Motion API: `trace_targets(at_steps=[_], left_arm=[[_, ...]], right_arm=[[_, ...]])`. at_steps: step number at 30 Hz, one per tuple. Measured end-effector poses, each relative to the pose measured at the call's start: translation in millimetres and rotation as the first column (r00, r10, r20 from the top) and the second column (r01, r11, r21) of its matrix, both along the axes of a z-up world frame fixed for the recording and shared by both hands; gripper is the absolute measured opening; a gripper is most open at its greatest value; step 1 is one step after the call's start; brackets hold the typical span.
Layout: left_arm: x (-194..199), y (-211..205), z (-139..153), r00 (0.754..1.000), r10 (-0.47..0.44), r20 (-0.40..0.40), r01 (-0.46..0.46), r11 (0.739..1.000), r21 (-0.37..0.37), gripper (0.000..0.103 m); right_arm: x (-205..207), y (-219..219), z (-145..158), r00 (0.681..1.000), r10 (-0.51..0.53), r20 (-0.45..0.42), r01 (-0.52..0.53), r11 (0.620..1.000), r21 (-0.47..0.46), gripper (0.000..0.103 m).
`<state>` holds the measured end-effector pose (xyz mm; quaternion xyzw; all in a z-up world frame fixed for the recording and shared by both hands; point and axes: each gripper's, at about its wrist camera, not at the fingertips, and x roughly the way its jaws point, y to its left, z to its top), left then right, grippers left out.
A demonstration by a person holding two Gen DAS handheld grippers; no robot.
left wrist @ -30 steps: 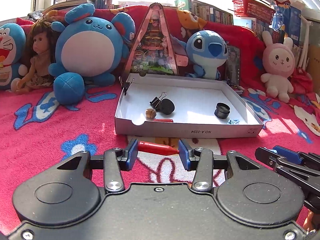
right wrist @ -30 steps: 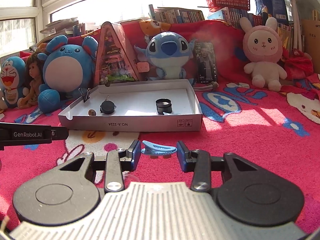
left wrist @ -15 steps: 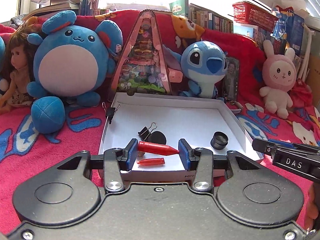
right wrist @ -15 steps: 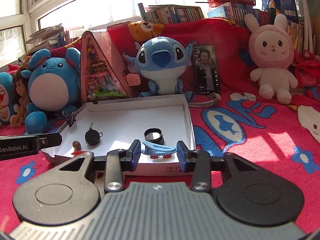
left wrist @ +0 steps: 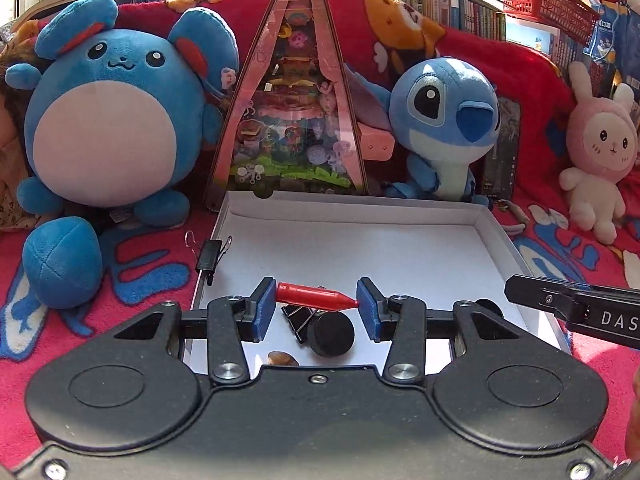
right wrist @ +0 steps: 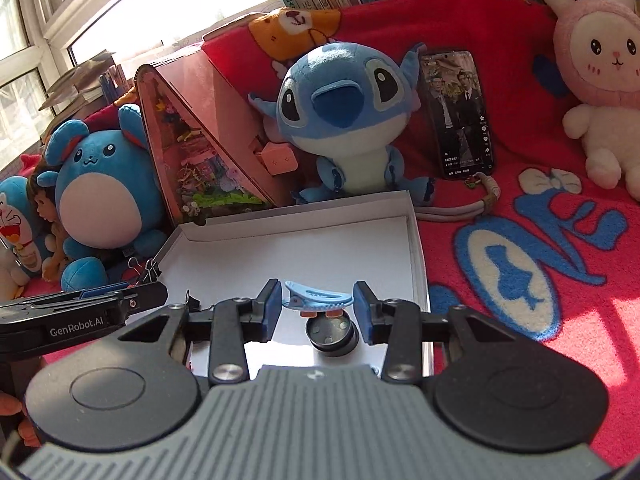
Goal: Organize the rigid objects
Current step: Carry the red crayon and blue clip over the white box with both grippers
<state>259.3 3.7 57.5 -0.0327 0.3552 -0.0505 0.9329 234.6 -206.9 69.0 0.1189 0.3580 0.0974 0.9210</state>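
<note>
A shallow white cardboard box (left wrist: 360, 210) lies on a red blanket; it also shows in the right wrist view (right wrist: 304, 222). My left gripper (left wrist: 316, 300) is shut on a red pointed crayon-like stick (left wrist: 314, 294) and holds it above the box's near left part, over a black binder clip and black round disc (left wrist: 334, 332) and a small brown bead (left wrist: 282, 358). My right gripper (right wrist: 316, 303) is shut on a light blue hair clip (right wrist: 316, 300) above the box's near right part, just over a black round lens cap (right wrist: 332, 334).
Another binder clip (left wrist: 210, 256) grips the box's left wall. Behind the box stand a blue round plush (left wrist: 112, 120), a pink triangular toy case (left wrist: 288, 112), a Stitch plush (left wrist: 444, 120), a phone (right wrist: 460, 112) and a pink rabbit plush (left wrist: 596, 152). The right gripper's body (left wrist: 576, 308) shows at the left view's right edge.
Both grippers have moved forward from the blanket in front of the box to above its near part, each still holding its object.
</note>
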Motion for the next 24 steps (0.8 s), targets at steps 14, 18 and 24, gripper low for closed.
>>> trace_targets(at_steps=[14, 18, 24], left_arm=[[18.6, 13.2, -19.4, 0.998, 0.050, -0.045, -0.051, 0.998, -0.021, 0.042], [19.3, 13.2, -23.3, 0.997, 0.044, -0.056, -0.045, 0.999, -0.017, 0.042], [17.1, 13.6, -26.3, 0.997, 0.048, -0.054, -0.049, 0.999, -0.018, 0.042]], right_arm=[[12.4, 13.4, -20.1, 0.999, -0.014, -0.041, 0.012, 0.999, -0.049, 0.045], [13.4, 16.7, -21.8, 0.999, -0.008, -0.043, 0.006, 0.998, -0.060, 0.045], [14.8, 19.2, -25.0, 0.999, -0.007, -0.049, 0.004, 0.998, -0.070, 0.045]])
